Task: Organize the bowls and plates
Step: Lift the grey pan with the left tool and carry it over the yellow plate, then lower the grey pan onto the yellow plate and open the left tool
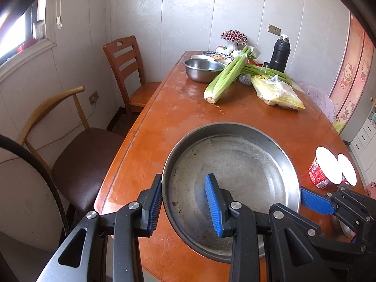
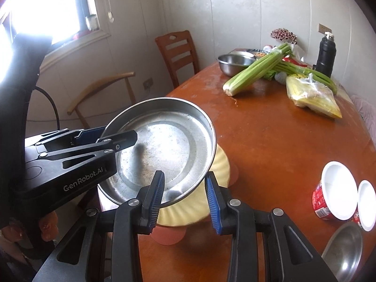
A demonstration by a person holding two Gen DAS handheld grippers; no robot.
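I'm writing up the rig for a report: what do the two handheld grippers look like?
Both are matte black, speckled plastic frames with triangular cut-outs and silver pivot bolts. The fingers carry ribbed blue pads. The left gripper has white "GenRobot.AI" lettering on its side and a black cable behind it. The right gripper looks the same.

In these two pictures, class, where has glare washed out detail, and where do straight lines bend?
Left wrist view: the cup lids are blown out to blank white, and the wall panel seams bow with the fisheye. Right wrist view: the window is burnt out at top left, a bright reflection sits on the metal pan, and the table edge curves.
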